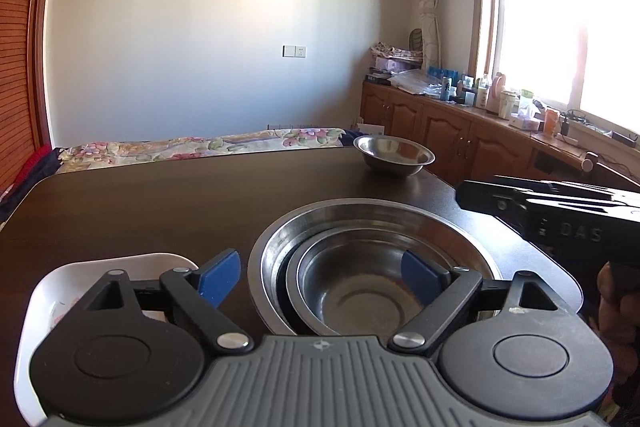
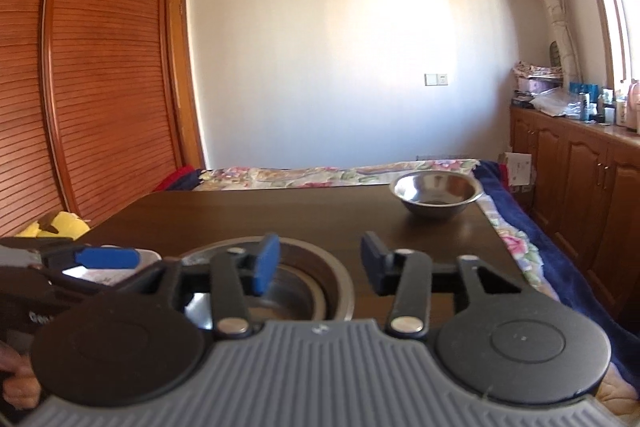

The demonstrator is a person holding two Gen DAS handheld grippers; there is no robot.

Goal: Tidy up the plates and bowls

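Both jaws open, empty. Lone steel bowl (image 2: 436,195) unstacked on desk (image 1: 160,203); pinch near rim, nest into stacked bowls (image 1: 372,267).

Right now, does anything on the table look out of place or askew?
One small steel bowl sits alone near the table's far right corner, apart from the nested steel bowls in front. Within that stack, the inner bowls sit off-centre toward the left wall. Nothing looks spilled or damaged.
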